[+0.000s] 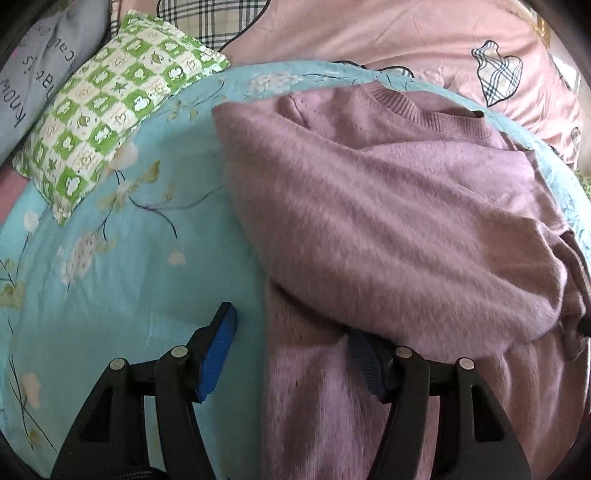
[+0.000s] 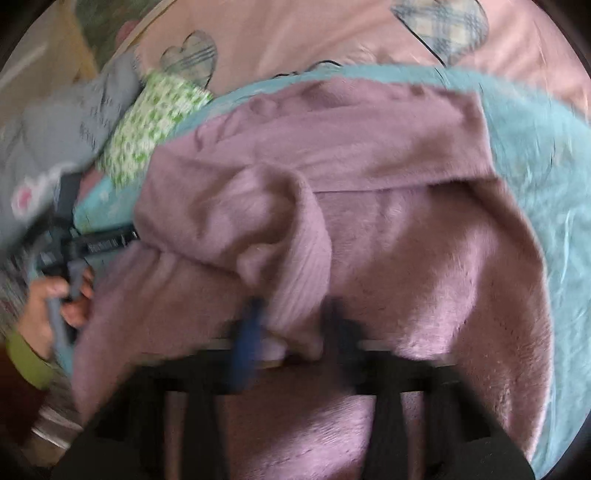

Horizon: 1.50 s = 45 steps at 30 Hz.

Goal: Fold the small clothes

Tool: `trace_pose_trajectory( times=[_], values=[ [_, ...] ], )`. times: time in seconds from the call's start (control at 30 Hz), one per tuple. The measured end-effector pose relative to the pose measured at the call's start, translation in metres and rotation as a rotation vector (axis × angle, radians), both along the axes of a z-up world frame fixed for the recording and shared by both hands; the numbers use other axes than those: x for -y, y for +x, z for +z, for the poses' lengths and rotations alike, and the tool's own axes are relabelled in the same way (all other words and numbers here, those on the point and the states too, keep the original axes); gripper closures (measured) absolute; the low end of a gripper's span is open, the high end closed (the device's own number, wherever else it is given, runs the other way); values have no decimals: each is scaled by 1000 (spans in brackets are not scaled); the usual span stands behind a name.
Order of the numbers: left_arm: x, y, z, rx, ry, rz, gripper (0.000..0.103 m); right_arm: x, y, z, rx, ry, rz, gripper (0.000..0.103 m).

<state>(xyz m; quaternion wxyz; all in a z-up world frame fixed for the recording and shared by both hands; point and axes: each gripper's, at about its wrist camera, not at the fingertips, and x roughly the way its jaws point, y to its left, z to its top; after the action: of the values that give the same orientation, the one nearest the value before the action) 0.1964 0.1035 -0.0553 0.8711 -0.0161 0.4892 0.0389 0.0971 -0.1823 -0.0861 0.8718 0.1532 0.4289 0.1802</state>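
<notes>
Here the left tool (image 1: 291, 332) gapes around the mauve sweater (image 1: 388, 206) edge — the right tool (image 2: 291, 325), blurred, seemingly pinches a fold.

1 mauve sweater (image 1: 388, 192), 1 green checked pillow (image 1: 110, 110), 1 grey garment (image 1: 40, 66), 2 tongs (image 1: 295, 354) (image 2: 291, 325).

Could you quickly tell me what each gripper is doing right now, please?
Left gripper: open, fingers astride the purple sweater's edge.
Right gripper: blurred; a sweater fold lies between its fingers, grip cannot be told.

bed: teal floral sheet (image 1: 110, 266) | pink duvet (image 1: 351, 33) | green checked pillow (image 1: 110, 110)
</notes>
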Motion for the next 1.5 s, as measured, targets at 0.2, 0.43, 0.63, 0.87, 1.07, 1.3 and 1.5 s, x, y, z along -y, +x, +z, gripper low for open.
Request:
trace_pose_trajectory(
  times=[0.2,0.43,0.63,0.87,1.07,1.3,1.5],
  values=[
    [6,5,4,29,1,-23,41,50,36,34,59,285,-44,93],
    [7,-1,7,69,-75,-108,41,62,87,120,213,416,-15,94],
    [9,22,8,71,10,-30,42,48,113,192,323,488,62,94],
    [-30,34,9,98,-4,221,49,83,117,199,363,427,-38,94],
    [-47,17,7,127,-101,279,49,117,144,74,54,319,-169,94],
    [-54,13,4,109,-143,302,49,117,155,64,99,244,-140,94],
    [-55,0,7,85,-188,227,48,121,155,2,-115,75,-189,88]
  ],
)
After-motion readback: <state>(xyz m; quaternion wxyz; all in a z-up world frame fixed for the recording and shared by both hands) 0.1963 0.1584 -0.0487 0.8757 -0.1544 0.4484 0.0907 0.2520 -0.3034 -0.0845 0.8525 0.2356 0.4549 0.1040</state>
